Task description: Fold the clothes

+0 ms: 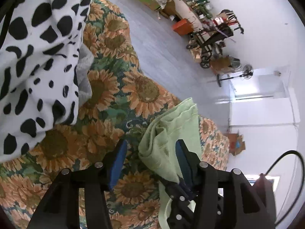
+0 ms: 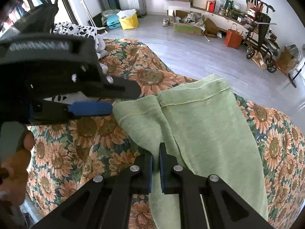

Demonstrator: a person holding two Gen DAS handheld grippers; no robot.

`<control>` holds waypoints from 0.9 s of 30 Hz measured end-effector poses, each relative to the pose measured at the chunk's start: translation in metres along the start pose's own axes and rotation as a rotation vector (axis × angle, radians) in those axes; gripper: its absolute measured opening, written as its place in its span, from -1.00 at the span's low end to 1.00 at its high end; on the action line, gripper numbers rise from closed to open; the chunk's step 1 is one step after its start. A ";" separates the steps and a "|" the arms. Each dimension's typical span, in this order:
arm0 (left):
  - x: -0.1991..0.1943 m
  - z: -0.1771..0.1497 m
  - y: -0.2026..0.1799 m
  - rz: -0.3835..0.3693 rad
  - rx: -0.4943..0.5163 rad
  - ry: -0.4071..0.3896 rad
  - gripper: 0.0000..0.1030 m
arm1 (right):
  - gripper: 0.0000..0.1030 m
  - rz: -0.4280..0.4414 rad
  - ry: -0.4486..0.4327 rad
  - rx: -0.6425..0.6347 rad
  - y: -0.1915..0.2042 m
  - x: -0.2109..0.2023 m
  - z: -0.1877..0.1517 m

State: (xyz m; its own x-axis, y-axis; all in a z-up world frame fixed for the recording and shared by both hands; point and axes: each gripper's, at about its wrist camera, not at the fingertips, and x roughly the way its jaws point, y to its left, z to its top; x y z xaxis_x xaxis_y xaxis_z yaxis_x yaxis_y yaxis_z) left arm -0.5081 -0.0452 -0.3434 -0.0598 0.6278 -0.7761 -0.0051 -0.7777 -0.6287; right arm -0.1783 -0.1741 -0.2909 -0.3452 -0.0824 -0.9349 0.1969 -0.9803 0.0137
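Observation:
A light green cloth (image 2: 202, 129) lies folded on a sunflower-patterned bed cover (image 2: 80, 133). My right gripper (image 2: 156, 158) is shut on the cloth's near edge. My left gripper (image 1: 150, 152) is open, its jaws wide apart; the green cloth (image 1: 169, 131) lies between them against the right finger. The left gripper also shows in the right wrist view (image 2: 114, 97), at the cloth's left corner, its blue pad (image 2: 91, 108) beside the cloth.
A black-and-white spotted garment (image 1: 32, 61) lies on the bed to the left, also in the right wrist view (image 2: 76, 29). Grey floor (image 2: 181, 49) lies beyond the bed edge. A shelf, an orange bag (image 2: 233, 37), a yellow bag (image 2: 128, 21) and a cart (image 2: 261, 43) line the walls.

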 end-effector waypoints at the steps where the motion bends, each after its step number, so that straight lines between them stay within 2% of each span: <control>1: 0.000 -0.001 0.001 -0.001 -0.014 -0.006 0.05 | -0.86 0.001 0.000 0.004 -0.001 0.000 0.000; 7: 0.026 0.000 -0.001 -0.017 -0.079 0.089 0.04 | -0.75 0.064 -0.010 0.019 -0.003 -0.007 -0.004; 8: 0.029 0.000 0.000 -0.030 -0.101 0.093 -0.07 | -0.73 0.080 -0.011 0.014 -0.003 -0.010 -0.004; 9: 0.031 0.000 0.001 -0.039 -0.116 0.085 -0.49 | -0.66 0.086 -0.012 0.014 -0.003 -0.011 -0.005; 10: 0.031 0.001 0.001 -0.046 -0.129 0.073 -0.68 | -0.41 0.090 -0.013 0.014 -0.003 -0.013 -0.006; 11: 0.031 0.001 0.000 -0.048 -0.129 0.063 -0.83 | -0.28 0.092 -0.009 0.020 -0.006 -0.016 -0.007; 13: 0.028 0.001 -0.004 -0.047 -0.099 0.051 -0.85 | -0.04 0.086 0.004 0.054 -0.017 -0.021 -0.008; 16: 0.021 -0.003 -0.008 -0.026 -0.044 0.014 -0.86 | -0.01 0.064 0.041 0.163 -0.039 -0.020 -0.008; 18: 0.018 -0.005 -0.008 -0.032 -0.026 -0.001 -0.87 | 0.14 0.049 0.066 0.236 -0.054 -0.020 -0.007; 23: 0.011 -0.012 -0.007 0.021 0.053 -0.030 -0.87 | 0.15 0.014 0.128 0.416 -0.089 -0.018 -0.005; 27: 0.006 -0.018 -0.009 -0.007 0.084 -0.054 -0.87 | 0.15 0.010 0.188 0.521 -0.097 -0.004 0.018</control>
State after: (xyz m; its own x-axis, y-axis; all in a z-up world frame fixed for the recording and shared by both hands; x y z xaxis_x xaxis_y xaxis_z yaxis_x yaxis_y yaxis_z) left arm -0.4902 -0.0338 -0.3438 -0.1135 0.6326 -0.7661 -0.0894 -0.7745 -0.6262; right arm -0.2124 -0.0821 -0.2823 -0.1667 -0.1052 -0.9804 -0.2974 -0.9426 0.1518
